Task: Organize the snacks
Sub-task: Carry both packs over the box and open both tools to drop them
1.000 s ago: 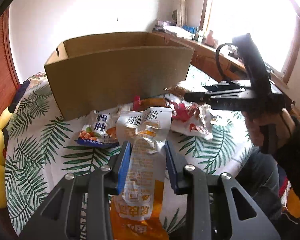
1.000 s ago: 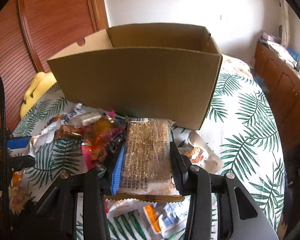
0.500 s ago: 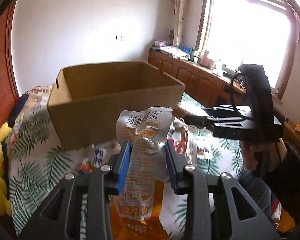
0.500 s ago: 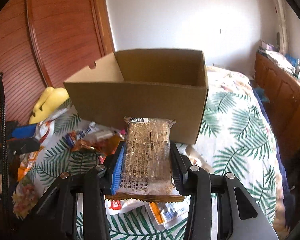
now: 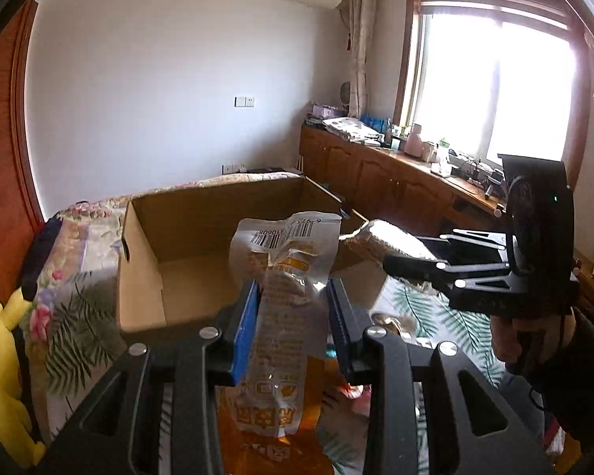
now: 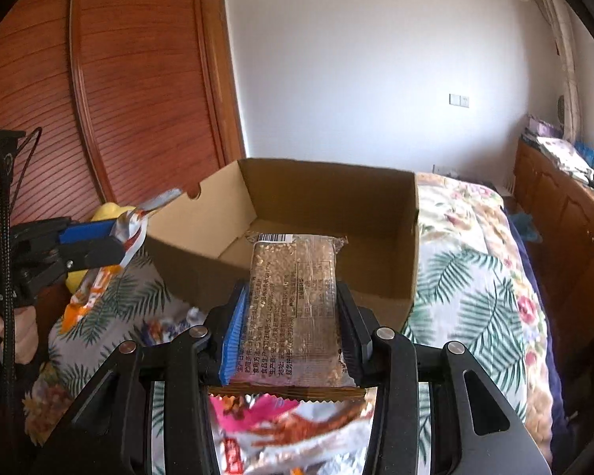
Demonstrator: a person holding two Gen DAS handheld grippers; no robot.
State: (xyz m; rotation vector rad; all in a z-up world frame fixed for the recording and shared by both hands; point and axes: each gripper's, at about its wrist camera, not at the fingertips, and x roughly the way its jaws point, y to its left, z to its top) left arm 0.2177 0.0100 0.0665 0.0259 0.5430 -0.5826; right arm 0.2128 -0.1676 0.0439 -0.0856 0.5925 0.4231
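Snacks are split between the two tongs and the bed below them. An orange-and-clear pouch (image 5: 287, 316) stands upright between the pads of the left gripper (image 5: 293, 312), which pinches it at mid-length; its barcoded top flops above the fingertips and its orange end hangs below them. The right gripper (image 6: 291, 308) clamps a clear-wrapped grain bar (image 6: 295, 301) flat between its pads, the barcode end pointing forward past the fingertips and the crimped end trailing back under the frame.

Ahead of both tongs sits an open cardboard box (image 6: 410, 237); what shows of its floor is bare. In the right wrist view, the bar's front end overlaps the box's near wall. In the left wrist view, the pouch's top lies in front of the box opening.

From the left wrist view, the right gripper (image 5: 392, 259) reaches in from the right, held by a hand (image 5: 530, 340), with the bar (image 5: 384, 239) in front of the box's right corner. From the right wrist view, the left gripper (image 6: 111, 239) comes in from the left with the pouch (image 6: 99, 277) just beside the box's left wall.

Under the right tongs, loose snack packets (image 6: 289, 427) lie on a leaf-print bedspread (image 6: 475, 297). A yellow plush toy (image 5: 0, 356) sits to the left of the left tongs.
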